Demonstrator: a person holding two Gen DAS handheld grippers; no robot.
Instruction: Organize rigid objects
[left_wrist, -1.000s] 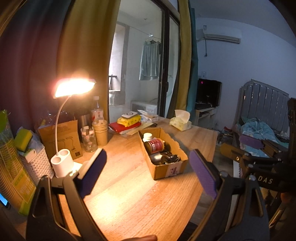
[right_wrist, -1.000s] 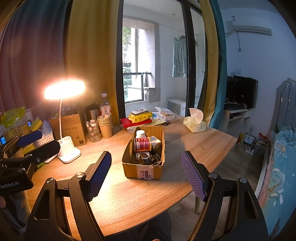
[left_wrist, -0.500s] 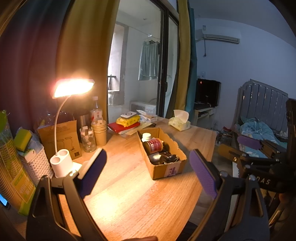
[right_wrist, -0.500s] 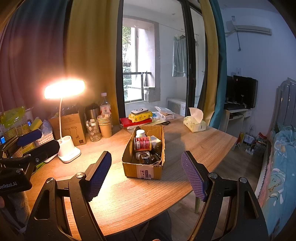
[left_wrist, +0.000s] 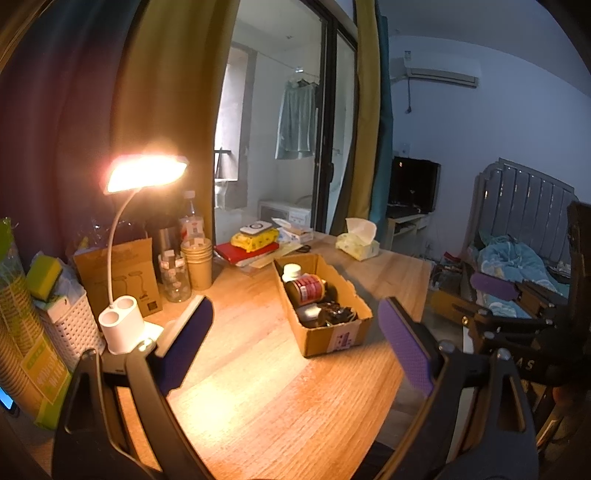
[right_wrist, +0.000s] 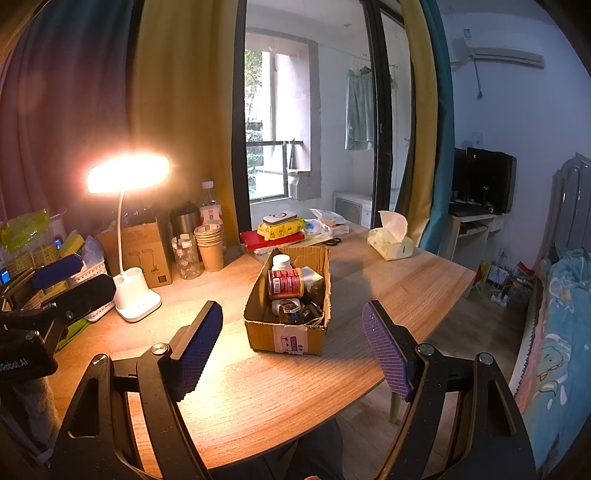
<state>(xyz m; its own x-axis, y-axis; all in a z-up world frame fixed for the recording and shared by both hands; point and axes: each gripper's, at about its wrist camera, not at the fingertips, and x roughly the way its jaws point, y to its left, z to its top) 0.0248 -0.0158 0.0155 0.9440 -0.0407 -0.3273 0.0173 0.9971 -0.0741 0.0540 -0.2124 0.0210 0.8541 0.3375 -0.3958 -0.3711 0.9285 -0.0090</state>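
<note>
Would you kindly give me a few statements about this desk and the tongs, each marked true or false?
1. The desk lamp is switched on. True.
2. The cardboard box is empty. False: it holds a red-labelled jar, a white-capped bottle and other small items.
3. The right tongs are open and grip nothing. True.
4. The tissue box sits inside the cardboard box. False: it stands apart, on the wooden table beyond it.
5. The left tongs are clamped on a paper cup. False: they are open and hold nothing; the paper cups stand stacked near the lamp.
</note>
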